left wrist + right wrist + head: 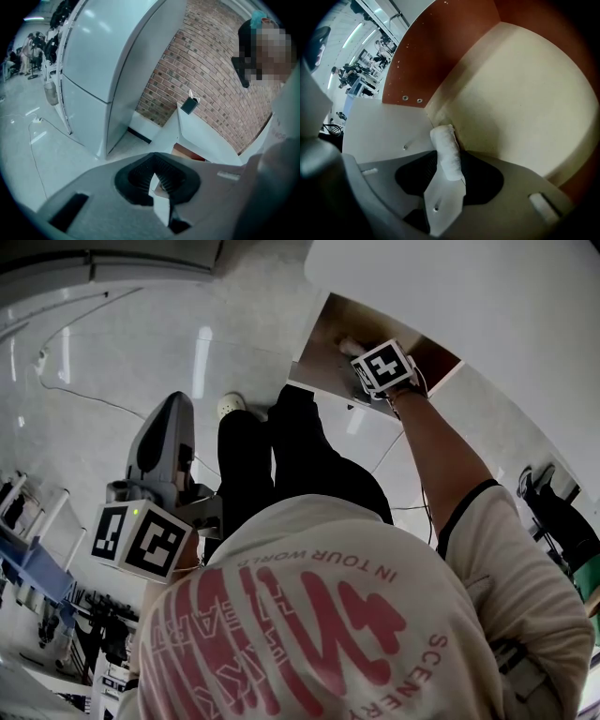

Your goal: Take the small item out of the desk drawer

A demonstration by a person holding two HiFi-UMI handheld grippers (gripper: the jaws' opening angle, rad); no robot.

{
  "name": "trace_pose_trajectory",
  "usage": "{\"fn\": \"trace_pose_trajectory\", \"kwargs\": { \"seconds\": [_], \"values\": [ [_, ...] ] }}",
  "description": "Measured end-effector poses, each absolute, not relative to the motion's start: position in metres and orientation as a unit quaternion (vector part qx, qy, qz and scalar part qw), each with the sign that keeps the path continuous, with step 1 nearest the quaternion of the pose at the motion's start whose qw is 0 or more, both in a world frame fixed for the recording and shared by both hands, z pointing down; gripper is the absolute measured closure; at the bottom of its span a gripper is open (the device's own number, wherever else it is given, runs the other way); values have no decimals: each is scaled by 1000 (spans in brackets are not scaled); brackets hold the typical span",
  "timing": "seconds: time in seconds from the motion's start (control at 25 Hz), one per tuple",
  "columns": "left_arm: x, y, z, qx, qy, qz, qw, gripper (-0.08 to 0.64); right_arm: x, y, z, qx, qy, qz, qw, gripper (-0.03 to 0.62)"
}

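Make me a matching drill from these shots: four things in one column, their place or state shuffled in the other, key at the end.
Things
1. roll
2. left tool
3. right tool
4. drawer

Places and states
A. pulled out, brown sides, pale bottom
B. open and empty, held over the floor
C. lying in a corner of the drawer
D. open, pointing down into the drawer at the roll

Pairs: 1-C, 2-B, 3-D, 4-A
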State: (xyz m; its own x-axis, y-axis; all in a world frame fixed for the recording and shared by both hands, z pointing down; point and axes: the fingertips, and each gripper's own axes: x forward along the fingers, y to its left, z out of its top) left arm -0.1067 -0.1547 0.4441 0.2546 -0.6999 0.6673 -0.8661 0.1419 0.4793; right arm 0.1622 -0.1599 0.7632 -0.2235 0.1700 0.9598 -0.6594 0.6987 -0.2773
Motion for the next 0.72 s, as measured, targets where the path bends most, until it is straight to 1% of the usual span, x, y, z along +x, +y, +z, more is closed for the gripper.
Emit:
{"fn": "trace_pose_trajectory", "kwargs": {
  "seconds": [0.4,0.72],
  "values": [
    [-104,-155,445,646,-603,91,459,555,160,-161,762,175,-698,360,594,416],
    [-95,-161,453,648,-598,86,463,555,158,-161,765,174,-686,365,605,416]
  ]
}}
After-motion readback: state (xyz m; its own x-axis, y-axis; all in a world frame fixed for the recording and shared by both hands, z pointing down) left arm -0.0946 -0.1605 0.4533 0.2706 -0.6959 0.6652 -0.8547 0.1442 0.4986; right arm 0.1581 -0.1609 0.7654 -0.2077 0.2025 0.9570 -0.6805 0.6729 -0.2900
